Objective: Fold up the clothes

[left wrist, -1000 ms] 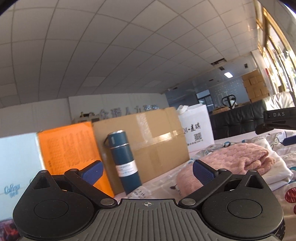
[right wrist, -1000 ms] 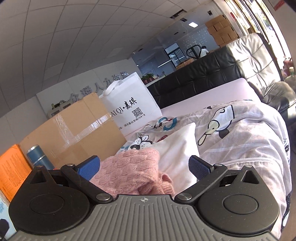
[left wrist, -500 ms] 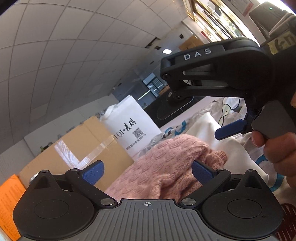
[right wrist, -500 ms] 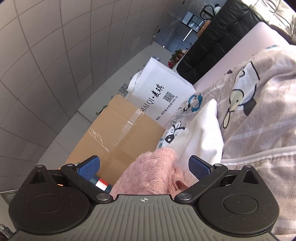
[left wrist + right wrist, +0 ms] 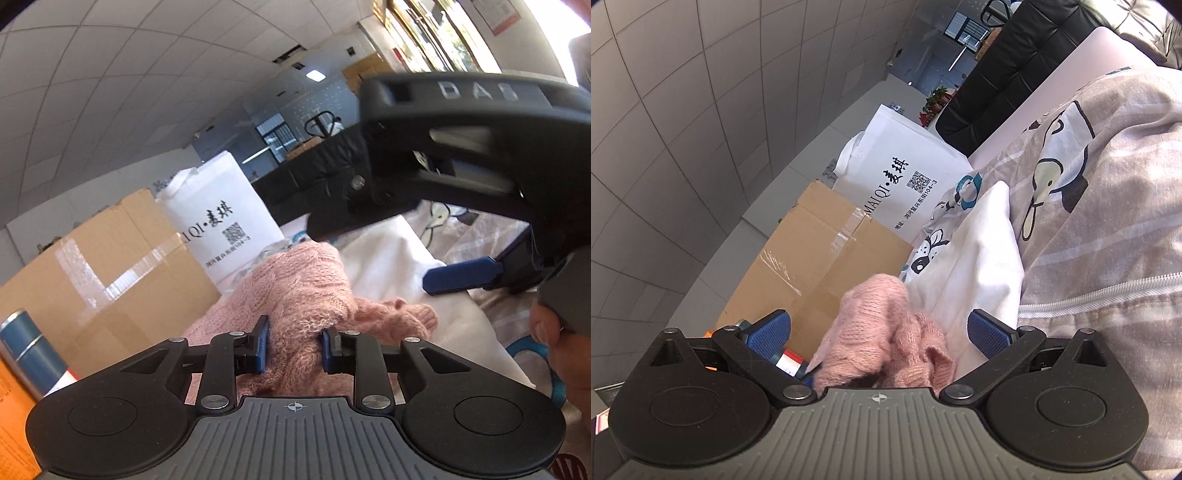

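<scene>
At the far left of the left wrist view, a blue steel flask (image 5: 27, 349) stands low against a taped cardboard box (image 5: 96, 273), with a white printed bag (image 5: 218, 225) behind it at upper centre. In the middle of the frame lies the pink knit sweater (image 5: 306, 288), bunched in a heap on a white garment (image 5: 384, 254) over the cartoon-print bedding. The left gripper (image 5: 294, 347) has its fingers closed on a thick fold of that sweater, the wool bulging between the blue pads. At the right of the same frame, the right gripper (image 5: 461, 275) hovers above the white garment; in its own view its fingers (image 5: 990, 334) stand wide apart, holding nothing, the sweater's crumpled cuff lying between them near the lower centre.

The knit looks light, soft and stretchy, so it will likely sag and drape rather than hold a crease. Taking hold at a hem or shoulder seam, rather than at mid-bunch, would probably spread it flatter for folding.
</scene>
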`<state>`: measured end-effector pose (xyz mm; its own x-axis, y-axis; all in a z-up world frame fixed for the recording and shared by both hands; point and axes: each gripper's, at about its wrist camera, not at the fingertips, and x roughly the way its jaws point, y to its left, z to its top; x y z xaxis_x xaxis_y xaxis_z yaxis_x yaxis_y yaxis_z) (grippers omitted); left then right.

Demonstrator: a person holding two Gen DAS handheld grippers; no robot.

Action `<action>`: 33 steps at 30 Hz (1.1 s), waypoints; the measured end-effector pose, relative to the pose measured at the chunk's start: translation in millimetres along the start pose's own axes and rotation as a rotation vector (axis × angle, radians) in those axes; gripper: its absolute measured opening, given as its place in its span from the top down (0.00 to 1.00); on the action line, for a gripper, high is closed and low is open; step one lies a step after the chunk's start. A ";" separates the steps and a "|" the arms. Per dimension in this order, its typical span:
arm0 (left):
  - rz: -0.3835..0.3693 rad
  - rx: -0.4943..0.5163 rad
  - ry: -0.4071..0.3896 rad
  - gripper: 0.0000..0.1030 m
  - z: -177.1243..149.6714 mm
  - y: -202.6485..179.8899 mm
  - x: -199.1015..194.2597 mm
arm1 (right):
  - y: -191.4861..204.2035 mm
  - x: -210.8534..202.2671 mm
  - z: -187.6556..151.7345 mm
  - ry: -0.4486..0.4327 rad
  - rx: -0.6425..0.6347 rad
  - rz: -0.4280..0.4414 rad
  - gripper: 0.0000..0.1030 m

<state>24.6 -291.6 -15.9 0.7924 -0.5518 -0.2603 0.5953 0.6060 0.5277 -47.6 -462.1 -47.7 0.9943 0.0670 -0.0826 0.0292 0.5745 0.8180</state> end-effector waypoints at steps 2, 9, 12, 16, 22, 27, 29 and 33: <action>0.051 -0.024 -0.030 0.76 0.8 11.5 -8.6 | 2.6 2.7 -0.7 0.003 -0.024 -0.005 0.00; 0.238 -0.097 -0.092 0.76 -8.0 57.9 -47.7 | 20.3 18.6 -2.6 0.070 -0.113 -0.054 0.00; 0.311 -0.139 -0.092 0.76 -14.8 77.4 -58.8 | 40.1 34.8 -10.1 0.137 -0.232 -0.147 0.00; 0.392 -0.207 -0.083 0.76 -26.9 97.5 -69.7 | 60.0 55.7 -31.9 0.233 -0.417 -0.207 0.21; 0.512 -0.282 -0.108 0.79 -36.8 124.4 -91.6 | 75.0 62.3 -51.7 0.243 -0.593 -0.234 0.81; 0.612 -0.335 -0.159 0.82 -43.1 149.7 -126.4 | 98.6 54.2 -53.3 0.143 -0.682 -0.178 0.83; 0.646 -0.359 -0.173 0.84 -47.9 158.1 -142.3 | 110.2 51.4 -54.5 0.117 -0.701 -0.150 0.84; 0.711 -0.388 -0.151 0.90 -66.4 173.4 -172.1 | 137.3 48.9 -65.5 0.101 -0.732 -0.072 0.84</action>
<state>0.4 -53.5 66.7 0.9875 -0.0159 0.1566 -0.0162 0.9795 0.2010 -1.7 -326.5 23.3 0.9773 0.0632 -0.2025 -0.0169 0.9748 0.2223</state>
